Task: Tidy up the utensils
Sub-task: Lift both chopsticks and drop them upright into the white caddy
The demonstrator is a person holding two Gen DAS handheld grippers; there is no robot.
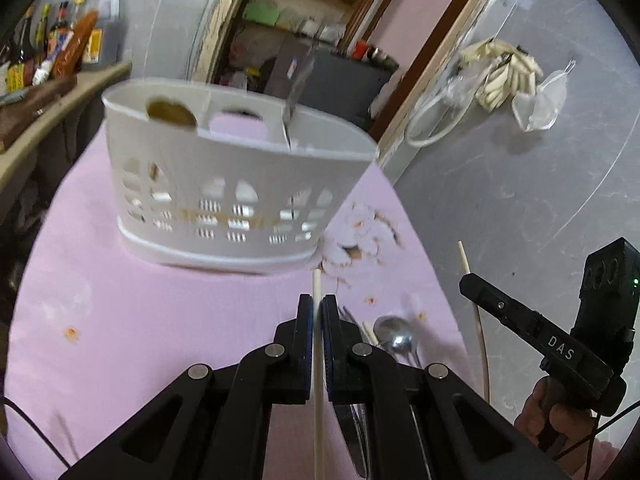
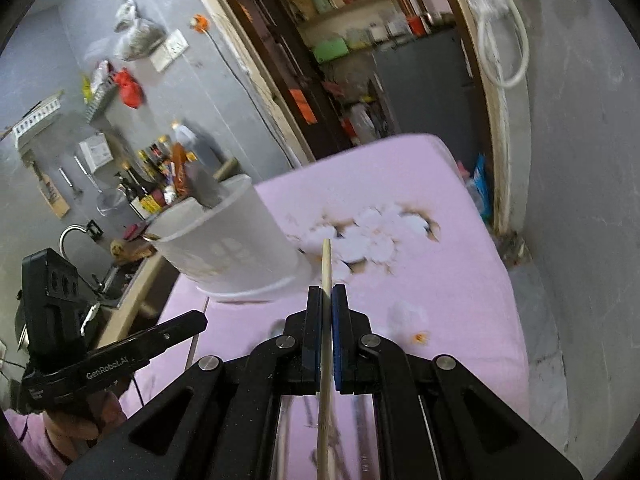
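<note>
A white perforated utensil caddy (image 1: 224,184) stands on the pink table; a knife blade (image 1: 298,84) sticks up from its right compartment. The caddy also shows in the right wrist view (image 2: 232,248). My left gripper (image 1: 317,304) is shut on a pale chopstick (image 1: 316,284), held in front of the caddy. My right gripper (image 2: 327,294) is shut on another chopstick (image 2: 326,260); the right gripper's body (image 1: 532,328) and its chopstick (image 1: 464,260) show in the left wrist view. A metal spoon (image 1: 394,334) and other cutlery lie under the left gripper.
The pink table cover (image 2: 420,184) has a torn white patch (image 2: 372,236). Sauce bottles (image 1: 60,40) stand on a counter to the left. A grey wall (image 1: 520,180) runs along the table's right edge. A sink tap (image 2: 72,236) is at left.
</note>
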